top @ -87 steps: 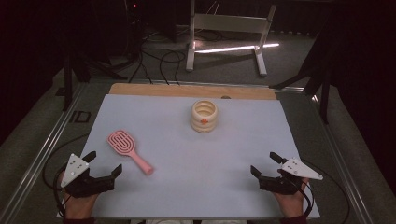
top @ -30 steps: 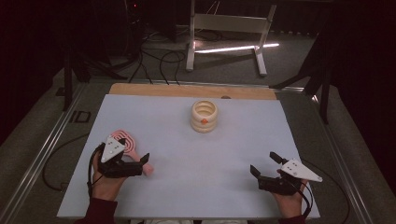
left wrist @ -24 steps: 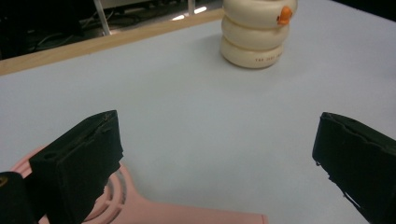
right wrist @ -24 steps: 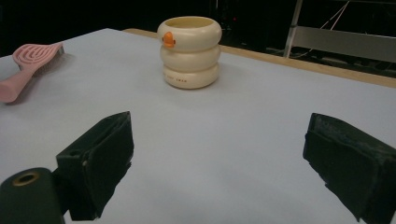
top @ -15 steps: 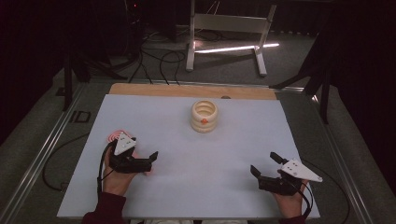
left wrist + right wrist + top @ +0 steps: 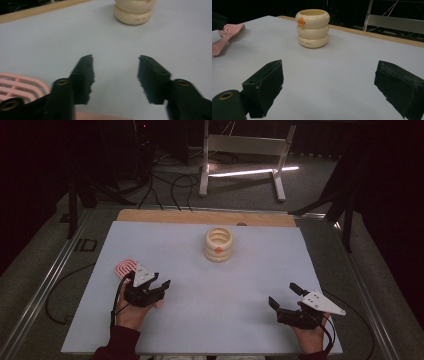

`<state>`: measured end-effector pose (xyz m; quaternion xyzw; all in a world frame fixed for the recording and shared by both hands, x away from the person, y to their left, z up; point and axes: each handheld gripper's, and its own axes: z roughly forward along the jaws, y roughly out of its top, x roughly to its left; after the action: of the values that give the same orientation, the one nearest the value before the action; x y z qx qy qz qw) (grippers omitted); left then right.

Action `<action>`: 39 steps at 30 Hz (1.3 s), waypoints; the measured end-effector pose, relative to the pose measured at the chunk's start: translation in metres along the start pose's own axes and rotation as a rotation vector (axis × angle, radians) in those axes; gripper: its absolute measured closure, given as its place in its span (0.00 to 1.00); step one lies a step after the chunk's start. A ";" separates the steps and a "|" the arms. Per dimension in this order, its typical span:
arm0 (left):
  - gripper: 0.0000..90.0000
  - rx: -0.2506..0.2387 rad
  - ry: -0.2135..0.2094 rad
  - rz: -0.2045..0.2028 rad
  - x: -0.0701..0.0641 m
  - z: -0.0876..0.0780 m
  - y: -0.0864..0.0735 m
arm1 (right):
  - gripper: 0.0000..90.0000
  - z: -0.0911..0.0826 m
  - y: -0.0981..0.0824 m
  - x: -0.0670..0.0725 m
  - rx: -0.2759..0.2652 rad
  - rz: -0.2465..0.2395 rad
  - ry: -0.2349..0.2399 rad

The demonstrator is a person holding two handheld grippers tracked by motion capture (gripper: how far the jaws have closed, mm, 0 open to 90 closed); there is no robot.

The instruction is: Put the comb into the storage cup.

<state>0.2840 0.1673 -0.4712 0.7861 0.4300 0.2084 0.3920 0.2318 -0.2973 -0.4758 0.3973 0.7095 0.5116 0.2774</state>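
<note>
1. Counter (image 6: 210, 320): pale blue-grey mat with a wooden strip along its far edge; dark floor with cables beyond.
2. Left claw (image 6: 161, 287): sits at about 8 o'clock on the counter, held in the person's left hand (image 6: 131, 312), grey three-cornered plate on top.
3. Its jaws have just been closing. In the left gripper view they stand part-way apart, with bare mat showing between the tips (image 6: 115, 72). Nothing is pinched at the tips.
4. Hairbrush (image 6: 125, 267): pink, lying flat at 9 o'clock on the counter. Its slotted head pokes out at 11 o'clock from the left claw's body; the handle runs under the claw.
5. In the left gripper view the brush head (image 6: 20, 83) lies at 8 o'clock, outside the near jaw, and a pink strip of handle shows at the bottom edge between the jaw roots. Whether the jaws touch the handle, I cannot tell.
6. Right claw (image 6: 285, 296): at 4 o'clock on the counter, in the person's right hand (image 6: 310, 332). Jaws wide, holding nothing; the right gripper view shows open mat between them (image 6: 329, 82).
7. Cream ringed cup (image 6: 218, 244): upright at 12 o'clock, small orange mark on its side, well apart from both claws.
</note>
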 end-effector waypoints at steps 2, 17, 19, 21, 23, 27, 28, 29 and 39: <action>0.78 0.018 -0.008 -0.001 -0.001 0.003 -0.001 | 0.09 0.000 0.000 0.000 0.001 -0.001 -0.001; 1.00 0.107 -0.057 -0.028 -0.004 0.014 -0.013 | 0.09 0.000 0.000 0.000 0.000 -0.004 -0.001; 1.00 0.112 -0.057 -0.032 -0.004 0.015 -0.014 | 0.09 0.000 -0.001 0.000 0.001 -0.006 -0.001; 1.00 0.121 -0.057 -0.030 -0.004 0.016 -0.015 | 0.09 0.000 -0.001 0.000 -0.001 -0.005 0.000; 1.00 0.123 -0.059 -0.033 -0.004 0.016 -0.016 | 0.09 0.000 -0.001 0.000 -0.001 -0.005 0.001; 1.00 0.149 -0.064 -0.034 -0.004 0.017 -0.020 | 0.09 0.000 -0.001 0.000 -0.003 -0.004 -0.001; 1.00 0.160 -0.064 -0.032 -0.004 0.017 -0.021 | 0.09 0.000 -0.001 0.000 -0.003 -0.003 -0.001; 1.00 0.172 -0.065 -0.027 -0.004 0.017 -0.022 | 0.09 0.000 -0.001 0.000 -0.004 -0.003 -0.001; 1.00 0.198 -0.048 -0.043 0.003 0.003 -0.034 | 0.09 0.000 0.000 0.001 -0.006 -0.007 0.000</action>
<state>0.2706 0.1794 -0.5001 0.8164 0.4558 0.1375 0.3267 0.2313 -0.2968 -0.4758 0.3942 0.7091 0.5129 0.2806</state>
